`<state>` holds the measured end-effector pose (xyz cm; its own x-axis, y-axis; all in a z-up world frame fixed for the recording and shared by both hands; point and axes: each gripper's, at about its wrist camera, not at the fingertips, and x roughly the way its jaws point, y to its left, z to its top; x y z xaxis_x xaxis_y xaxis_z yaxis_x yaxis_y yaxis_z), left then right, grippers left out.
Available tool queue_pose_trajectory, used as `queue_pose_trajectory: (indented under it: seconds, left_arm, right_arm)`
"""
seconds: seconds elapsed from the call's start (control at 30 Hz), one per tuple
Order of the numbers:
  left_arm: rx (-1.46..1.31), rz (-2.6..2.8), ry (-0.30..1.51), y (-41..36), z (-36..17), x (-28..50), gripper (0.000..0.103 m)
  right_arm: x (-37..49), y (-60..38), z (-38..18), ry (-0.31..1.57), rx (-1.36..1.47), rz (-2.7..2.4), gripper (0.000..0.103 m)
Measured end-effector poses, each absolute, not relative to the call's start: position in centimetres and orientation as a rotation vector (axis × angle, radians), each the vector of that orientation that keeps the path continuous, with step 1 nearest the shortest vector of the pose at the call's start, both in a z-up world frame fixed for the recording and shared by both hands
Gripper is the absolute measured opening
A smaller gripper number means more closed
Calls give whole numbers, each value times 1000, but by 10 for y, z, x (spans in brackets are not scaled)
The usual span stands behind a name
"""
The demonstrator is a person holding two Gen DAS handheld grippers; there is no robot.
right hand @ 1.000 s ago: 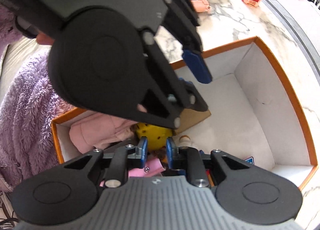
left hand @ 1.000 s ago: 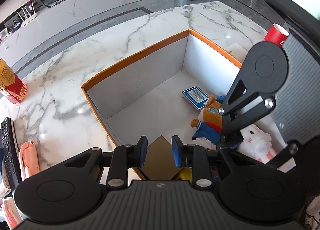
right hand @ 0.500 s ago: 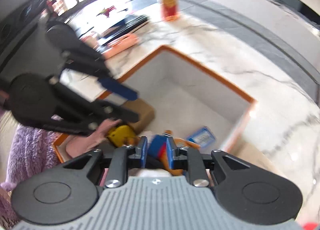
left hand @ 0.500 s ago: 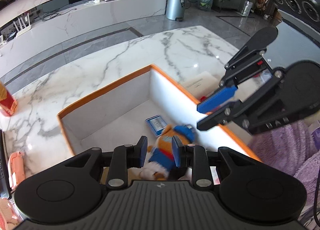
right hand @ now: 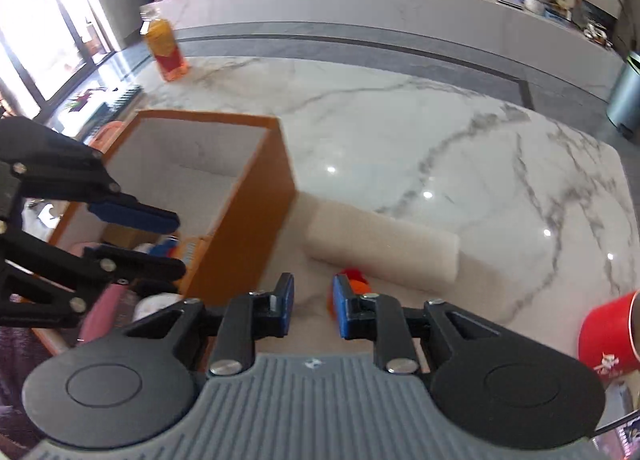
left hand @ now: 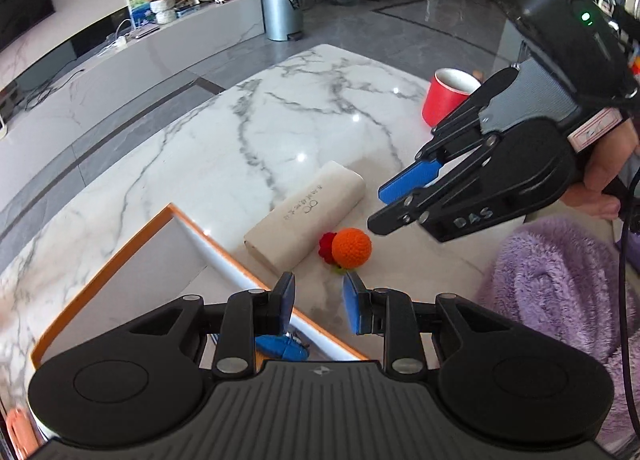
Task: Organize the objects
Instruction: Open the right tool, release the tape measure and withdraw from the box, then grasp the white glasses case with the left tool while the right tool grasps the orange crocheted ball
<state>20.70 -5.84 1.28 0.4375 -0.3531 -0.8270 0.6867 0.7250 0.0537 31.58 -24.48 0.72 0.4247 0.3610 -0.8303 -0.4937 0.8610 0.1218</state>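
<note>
An orange-rimmed box with white inner walls stands on the marble table; it also shows in the right wrist view with toys inside. Beside it lie a beige box, also in the right wrist view, and an orange crocheted ball with a red part, partly hidden in the right wrist view. My left gripper is open and empty over the box's rim. My right gripper is open and empty just above the ball; it shows in the left wrist view.
A red cup stands on the table to the right, also in the right wrist view. A drink bottle stands at the far edge. A purple fleece sleeve is at the right. A grey bin is on the floor.
Both grippers have swung away from above the box's inside towards the table to its right. The beige box, the orange ball and the red cup have come into view.
</note>
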Motion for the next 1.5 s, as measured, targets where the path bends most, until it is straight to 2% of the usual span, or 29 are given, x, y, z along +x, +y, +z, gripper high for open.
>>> queue_pose_trajectory:
  seconds: [0.1, 0.2, 0.23, 0.37, 0.5, 0.73, 0.8, 0.97, 1.13, 1.2, 1.5]
  left_arm:
    - [488, -669, 905, -73, 2, 214, 32]
    - [533, -663, 929, -84, -8, 222, 32]
    - [551, -666, 933, -87, -12, 224, 32]
    - [640, -673, 929, -100, -25, 236, 40]
    - [724, -678, 938, -113, -39, 248, 42]
    - [902, -744, 915, -133, -61, 262, 53]
    - [930, -763, 911, -138, -67, 266, 59]
    - [983, -815, 905, -155, -81, 280, 69]
    - [1017, -858, 917, -175, -96, 296, 71]
    - [1016, -863, 920, -182, -103, 303, 78]
    - [984, -904, 981, -201, -124, 330, 78]
  right_arm:
    - [327, -249, -22, 1003, -107, 531, 30]
    - [335, -249, -41, 1005, -105, 529, 38]
    - [338, -250, -47, 1008, -109, 531, 38]
    - [348, -247, -69, 1021, -120, 525, 40]
    - [356, -248, -84, 1032, -83, 533, 41]
    - [359, -257, -92, 1024, -6, 538, 42]
    - [358, -263, -91, 1026, 3, 516, 42]
    - [352, -282, -88, 1012, -39, 410, 42]
    - [359, -293, -86, 1044, -66, 369, 42]
    - [360, -292, -85, 1048, -121, 362, 42]
    - [359, -306, -85, 1061, -124, 395, 42]
